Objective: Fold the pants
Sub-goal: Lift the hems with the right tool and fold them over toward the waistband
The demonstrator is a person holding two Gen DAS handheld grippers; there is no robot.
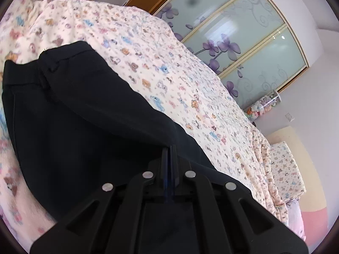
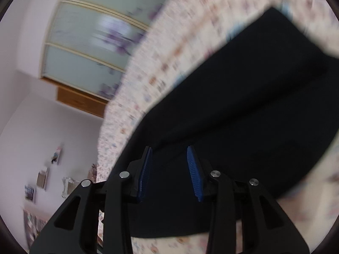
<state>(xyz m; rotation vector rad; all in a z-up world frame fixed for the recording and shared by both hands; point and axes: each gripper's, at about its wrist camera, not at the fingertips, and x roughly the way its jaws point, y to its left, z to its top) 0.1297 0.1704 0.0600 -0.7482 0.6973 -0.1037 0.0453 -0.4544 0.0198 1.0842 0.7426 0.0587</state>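
Left wrist view: looking forward and down along the left gripper [image 1: 169, 148], close over the black pants [image 1: 84, 116] on the patterned bedspread [image 1: 190, 84], facing the sliding wardrobe doors [image 1: 243, 42]. Right wrist view: rolled and blurred, close over the same pants [image 2: 243, 116] past the right gripper [image 2: 169, 150], apparently facing the same doors [image 2: 89, 48]. Shared: pants, bedspread, wardrobe

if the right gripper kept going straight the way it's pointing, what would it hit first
Most likely the black pants on the bedspread: the right gripper, jaws open and empty, points down at that cloth, though blur hides the depth.
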